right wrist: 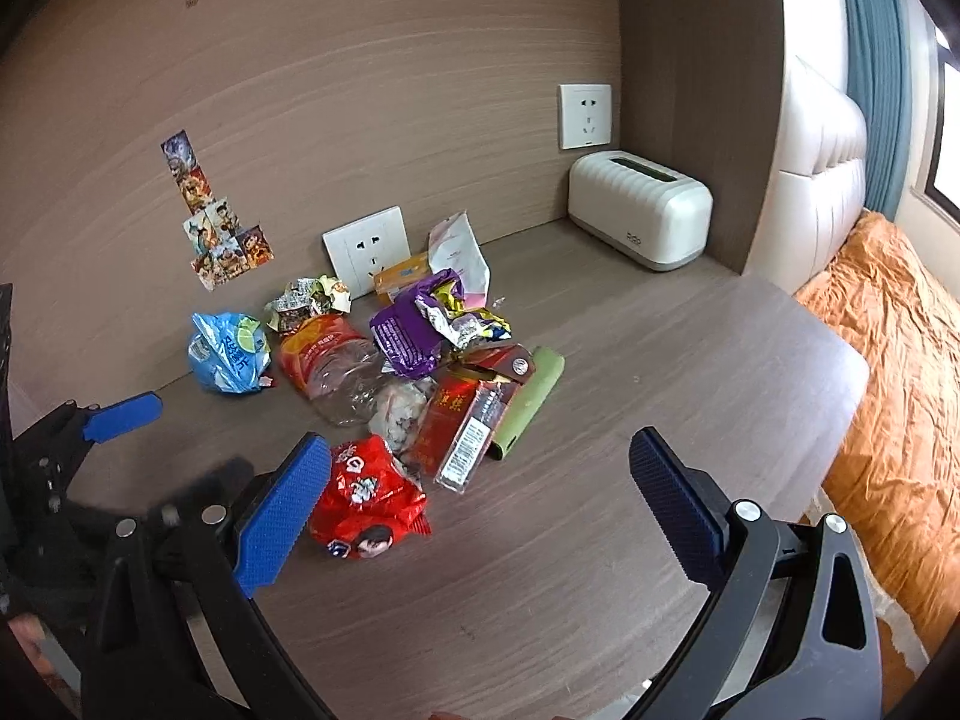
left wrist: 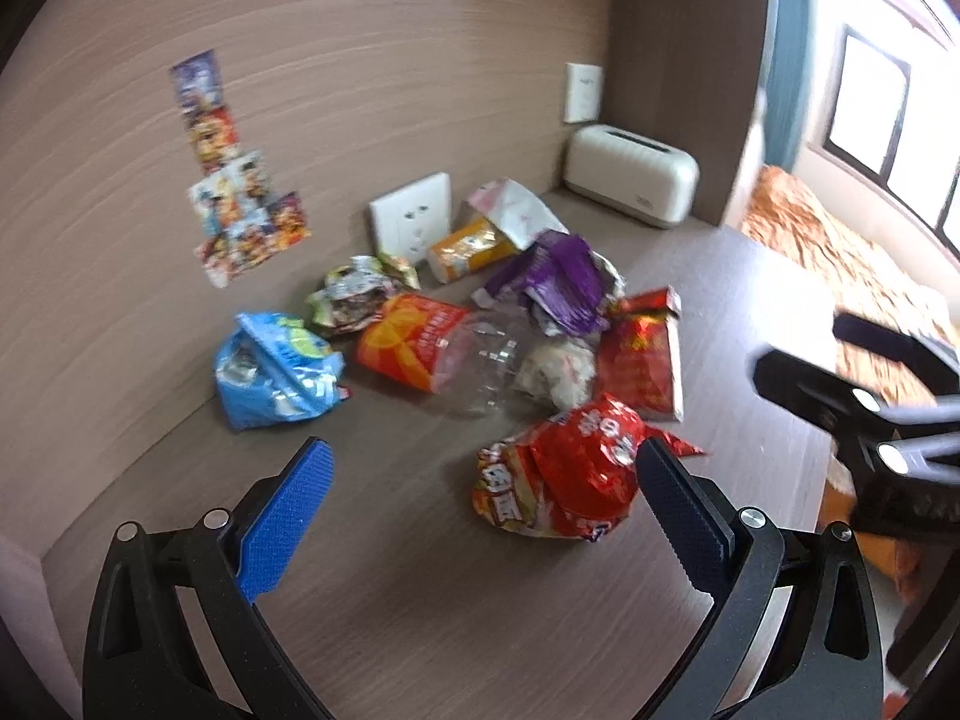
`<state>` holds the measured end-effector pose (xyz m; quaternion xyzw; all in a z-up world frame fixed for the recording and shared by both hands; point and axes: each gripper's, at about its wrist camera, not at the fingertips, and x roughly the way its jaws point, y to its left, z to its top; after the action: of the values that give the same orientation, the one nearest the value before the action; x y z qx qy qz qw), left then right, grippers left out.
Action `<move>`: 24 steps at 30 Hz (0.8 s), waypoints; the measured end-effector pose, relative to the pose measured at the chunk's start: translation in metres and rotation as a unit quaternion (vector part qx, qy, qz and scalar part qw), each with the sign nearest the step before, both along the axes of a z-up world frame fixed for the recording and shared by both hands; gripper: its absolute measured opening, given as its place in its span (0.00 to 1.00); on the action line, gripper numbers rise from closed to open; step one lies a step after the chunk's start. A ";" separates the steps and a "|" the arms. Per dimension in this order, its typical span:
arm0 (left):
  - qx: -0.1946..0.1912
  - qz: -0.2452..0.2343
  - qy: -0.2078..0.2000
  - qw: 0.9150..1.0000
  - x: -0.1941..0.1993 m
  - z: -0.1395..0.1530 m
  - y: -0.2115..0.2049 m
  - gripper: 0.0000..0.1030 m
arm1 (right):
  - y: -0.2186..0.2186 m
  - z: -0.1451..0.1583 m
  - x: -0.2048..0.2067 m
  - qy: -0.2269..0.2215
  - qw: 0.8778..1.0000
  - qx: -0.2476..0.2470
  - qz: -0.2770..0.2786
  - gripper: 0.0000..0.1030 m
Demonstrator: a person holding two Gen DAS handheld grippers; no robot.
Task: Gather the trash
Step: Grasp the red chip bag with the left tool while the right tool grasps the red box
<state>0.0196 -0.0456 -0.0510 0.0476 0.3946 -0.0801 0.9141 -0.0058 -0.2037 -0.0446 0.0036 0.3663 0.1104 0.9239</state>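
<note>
A pile of trash lies on the brown table (left wrist: pixel 420 570) against the wall. It holds a blue bag (left wrist: pixel 273 369) (right wrist: pixel 228 351), a crushed clear bottle with an orange label (left wrist: pixel 444 354) (right wrist: pixel 333 369), a purple wrapper (left wrist: pixel 555 282) (right wrist: pixel 414 330), a red carton (left wrist: pixel 645 360) (right wrist: pixel 456 420), a green tube (right wrist: pixel 528 405) and a red snack bag (left wrist: pixel 564 477) (right wrist: pixel 369 501) nearest me. My left gripper (left wrist: pixel 483 516) is open and empty, just short of the red snack bag. My right gripper (right wrist: pixel 480 510) is open and empty, right of that bag.
A white tissue box (left wrist: pixel 630 174) (right wrist: pixel 639 216) stands at the back right corner. A loose socket plate (left wrist: pixel 411 222) (right wrist: pixel 366 249) leans on the wall behind the pile. Stickers (left wrist: pixel 234 180) are on the wall. An orange bed cover (right wrist: pixel 900 360) lies beyond the table's right edge.
</note>
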 end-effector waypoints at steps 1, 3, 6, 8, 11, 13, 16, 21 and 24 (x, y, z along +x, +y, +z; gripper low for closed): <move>0.006 -0.008 -0.001 1.000 0.000 -0.004 -0.003 0.96 | 0.002 -0.002 0.003 0.003 1.000 0.000 0.003 0.97; 0.025 -0.038 0.000 0.999 0.003 -0.018 -0.015 0.96 | 0.006 -0.009 0.015 0.016 1.000 -0.003 0.004 0.97; 0.035 -0.069 0.009 0.997 0.012 -0.034 -0.025 0.96 | 0.009 -0.022 0.035 0.037 0.999 -0.012 -0.008 0.97; 0.037 -0.081 0.022 0.996 0.021 -0.044 -0.029 0.96 | 0.010 -0.032 0.051 0.054 0.998 -0.017 -0.019 0.97; 0.049 -0.094 0.027 0.994 0.033 -0.056 -0.034 0.96 | 0.013 -0.044 0.067 0.071 0.997 -0.012 -0.022 0.97; 0.054 -0.104 0.032 0.993 0.038 -0.063 -0.037 0.96 | 0.015 -0.051 0.073 0.083 0.996 -0.008 -0.023 0.95; 0.051 -0.107 0.039 0.992 0.043 -0.070 -0.039 0.95 | 0.019 -0.059 0.079 0.101 0.995 0.009 -0.010 0.78; 0.027 -0.109 0.041 0.993 0.042 -0.078 -0.038 0.81 | 0.021 -0.070 0.080 0.134 0.990 0.038 0.001 0.51; 0.015 -0.111 0.036 0.993 0.039 -0.074 -0.034 0.74 | 0.015 -0.064 0.075 0.126 0.991 0.051 -0.002 0.50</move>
<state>0.0588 -0.0794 -0.1250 0.1020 0.4204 -0.1766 0.8842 0.0692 -0.1885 -0.1082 0.0657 0.4735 0.1259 0.8693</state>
